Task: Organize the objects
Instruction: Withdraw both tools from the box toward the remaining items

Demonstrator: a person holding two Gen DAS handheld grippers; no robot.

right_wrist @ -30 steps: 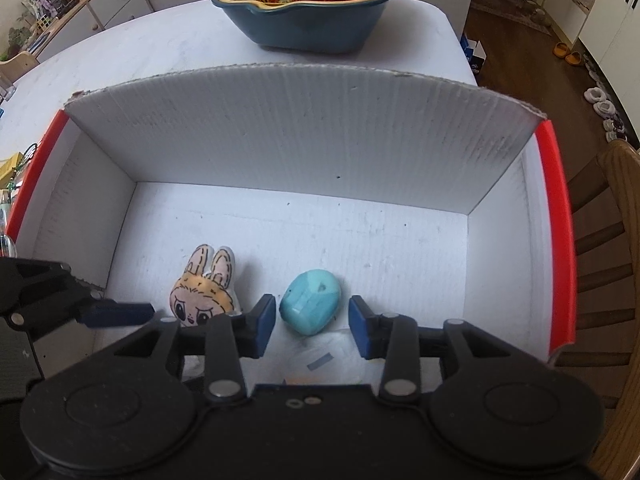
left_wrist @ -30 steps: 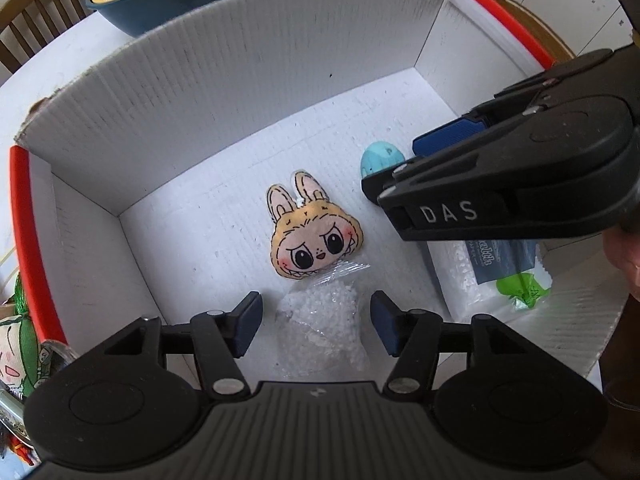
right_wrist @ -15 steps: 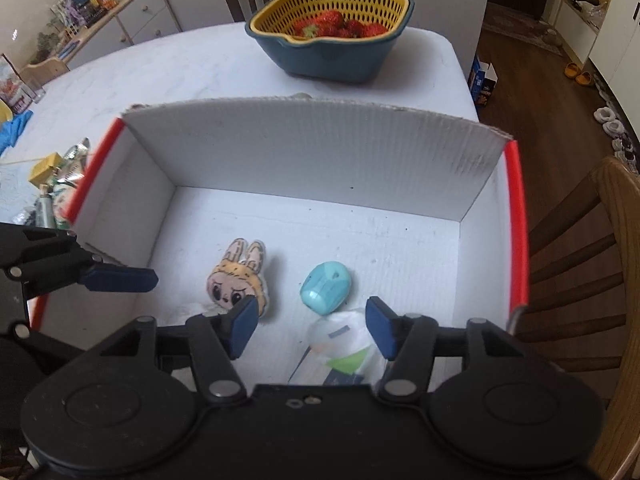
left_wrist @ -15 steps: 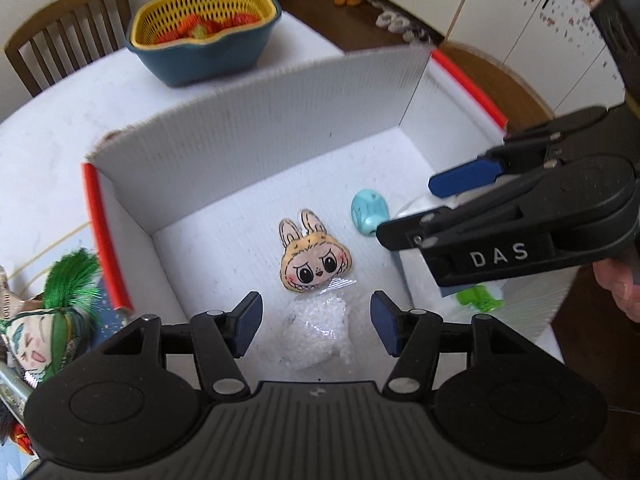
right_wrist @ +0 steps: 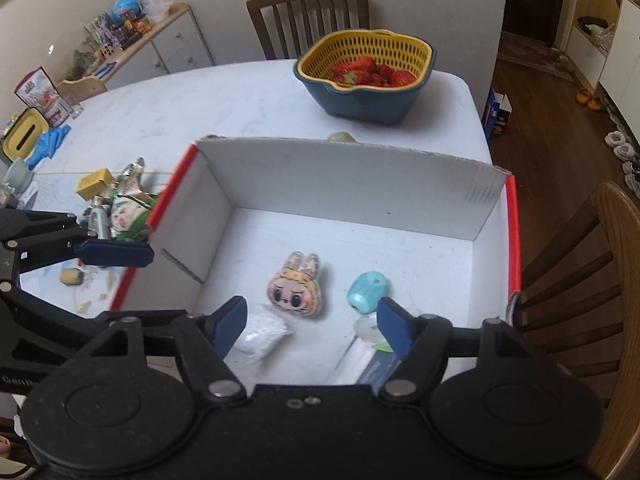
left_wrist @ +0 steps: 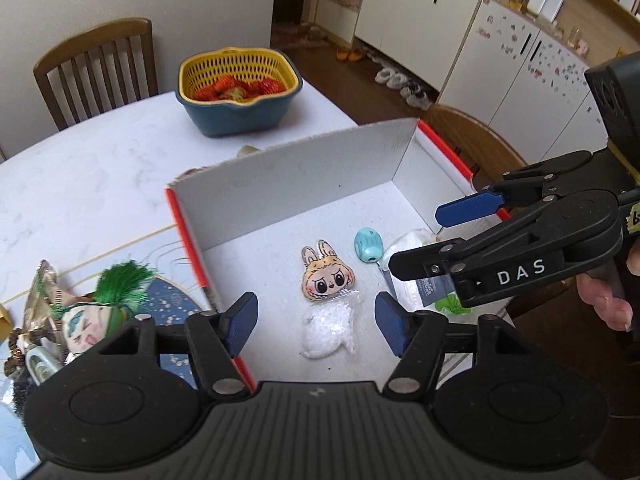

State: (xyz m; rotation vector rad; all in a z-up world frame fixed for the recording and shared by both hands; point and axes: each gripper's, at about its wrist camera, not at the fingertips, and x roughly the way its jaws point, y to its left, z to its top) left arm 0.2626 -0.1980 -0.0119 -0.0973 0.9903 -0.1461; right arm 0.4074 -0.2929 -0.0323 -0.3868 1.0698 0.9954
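1. A white marble-look table [right_wrist: 208, 108] stands among wooden chairs [right_wrist: 308, 16] and white cabinets [left_wrist: 500, 60].
2. On it sits a white corrugated box with red edges [right_wrist: 344, 176].
3. Inside lies a flat bunny-eared face charm [right_wrist: 295, 285], ears toward the far wall.
4. Left gripper [left_wrist: 316, 322] and right gripper [right_wrist: 311, 325], jaws just widened, hold nothing.

Wooden chairs [right_wrist: 308, 16]; white cabinets [left_wrist: 420, 4]; wood floor [right_wrist: 532, 92]
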